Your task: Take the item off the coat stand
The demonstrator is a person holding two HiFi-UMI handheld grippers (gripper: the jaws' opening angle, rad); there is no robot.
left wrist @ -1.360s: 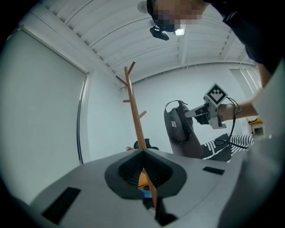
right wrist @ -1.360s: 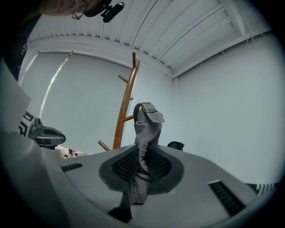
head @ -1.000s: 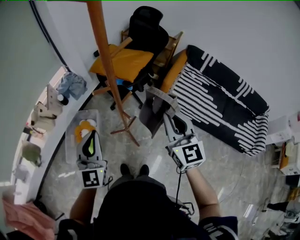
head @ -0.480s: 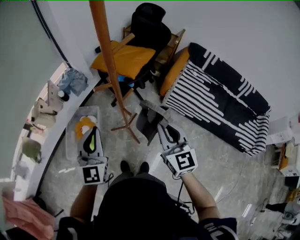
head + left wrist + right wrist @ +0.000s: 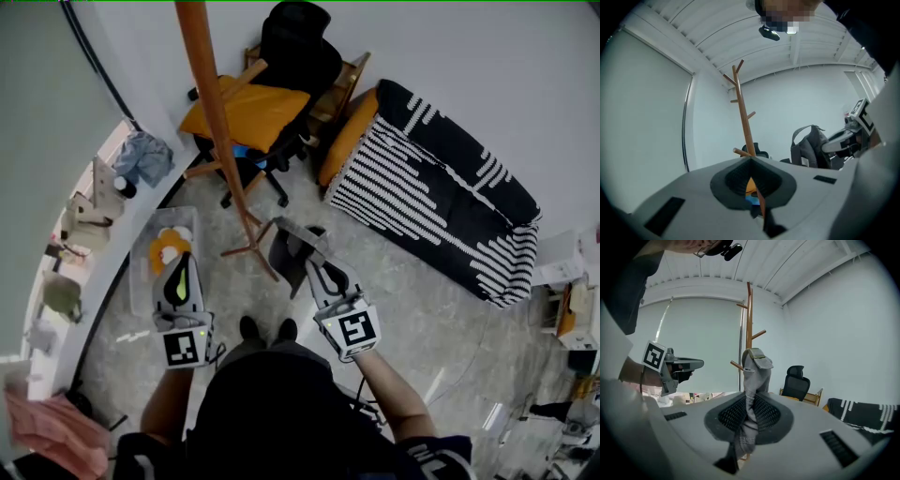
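The wooden coat stand point(image 5: 217, 122) rises from its feet on the floor at upper left; its bare pegs show in the left gripper view point(image 5: 744, 117) and behind the bag in the right gripper view point(image 5: 749, 315). A grey bag point(image 5: 286, 251) hangs clear of the stand, to the right of its base. My right gripper point(image 5: 307, 264) is shut on the bag's strap point(image 5: 752, 376), which runs down between the jaws. My left gripper point(image 5: 182, 272) is held low at the left, jaws together with nothing in them. From the left gripper view the bag point(image 5: 809, 147) hangs off the right gripper point(image 5: 843, 139).
A black office chair with an orange cushion point(image 5: 251, 111) stands behind the stand. A black and white striped sofa point(image 5: 441, 192) fills the right. A clear bin point(image 5: 141, 272) with orange things lies on the floor under the left gripper. Clothes sit on a curved ledge point(image 5: 98, 202) at left.
My right gripper has drawn the grey bag down and left, away from the sofa and closer to the person's body. The left gripper has hardly moved.
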